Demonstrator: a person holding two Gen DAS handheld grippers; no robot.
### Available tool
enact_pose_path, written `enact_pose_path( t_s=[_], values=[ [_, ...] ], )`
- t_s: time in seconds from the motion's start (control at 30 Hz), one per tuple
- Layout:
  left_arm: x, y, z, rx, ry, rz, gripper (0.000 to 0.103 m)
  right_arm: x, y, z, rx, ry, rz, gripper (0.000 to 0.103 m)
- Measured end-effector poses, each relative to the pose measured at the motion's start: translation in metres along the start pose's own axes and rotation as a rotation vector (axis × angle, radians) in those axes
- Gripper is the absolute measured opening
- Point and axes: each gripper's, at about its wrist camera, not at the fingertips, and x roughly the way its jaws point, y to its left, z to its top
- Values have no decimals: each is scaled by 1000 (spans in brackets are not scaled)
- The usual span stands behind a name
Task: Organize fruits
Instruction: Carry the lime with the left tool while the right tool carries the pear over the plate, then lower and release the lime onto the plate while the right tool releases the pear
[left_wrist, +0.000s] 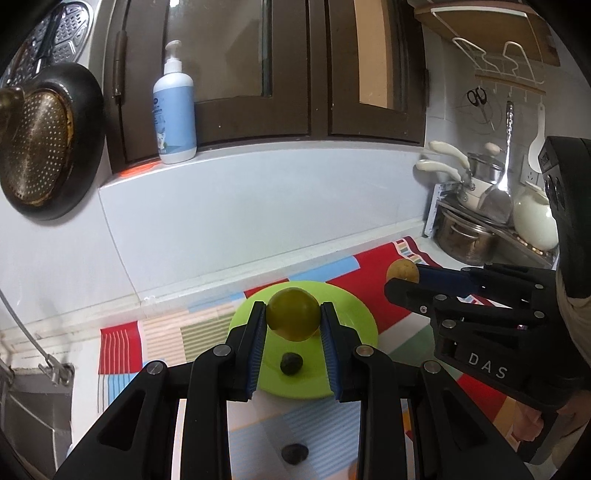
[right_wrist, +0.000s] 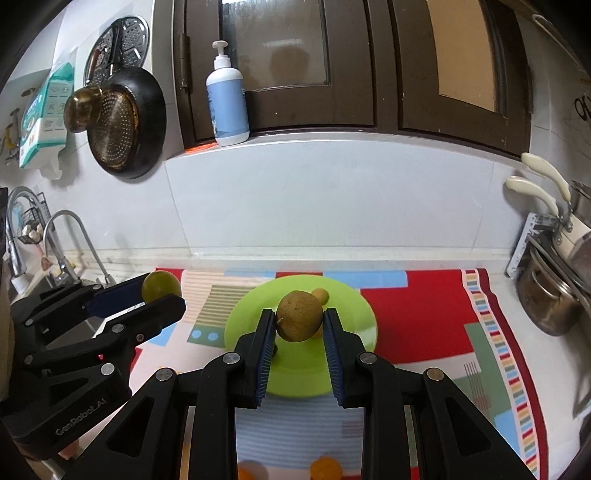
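Note:
My left gripper (left_wrist: 293, 319) is shut on a round green fruit (left_wrist: 293, 313) and holds it above the lime-green plate (left_wrist: 356, 314). A small dark fruit (left_wrist: 291, 363) lies on the plate. My right gripper (right_wrist: 299, 321) is shut on a round brown fruit (right_wrist: 299, 320) above the same plate (right_wrist: 351, 306). A small tan fruit (right_wrist: 320, 295) lies on the plate behind it. In the right wrist view the left gripper (right_wrist: 159, 295) holds the green fruit (right_wrist: 159, 285) at the left. In the left wrist view the right gripper (left_wrist: 400, 278) holds the brown fruit (left_wrist: 402, 271) at the right.
A patterned mat (right_wrist: 424, 314) covers the counter. Another dark fruit (left_wrist: 294, 452) and orange fruits (right_wrist: 325, 469) lie on it near me. A sink and faucet (right_wrist: 70, 243) stand left, pots on a rack (right_wrist: 550, 295) right. A soap bottle (right_wrist: 227, 107) stands on the sill.

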Motion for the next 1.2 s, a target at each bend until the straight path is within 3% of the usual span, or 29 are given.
enact_pose_path(
  t_s=[0.57,1.2],
  values=[
    [60,12,16,-1,75,-5,29,62,-21,22,10,52,27,27],
    [150,29,6,-39,262,-50,29,145,-42,20,26,176,25,27]
  ],
)
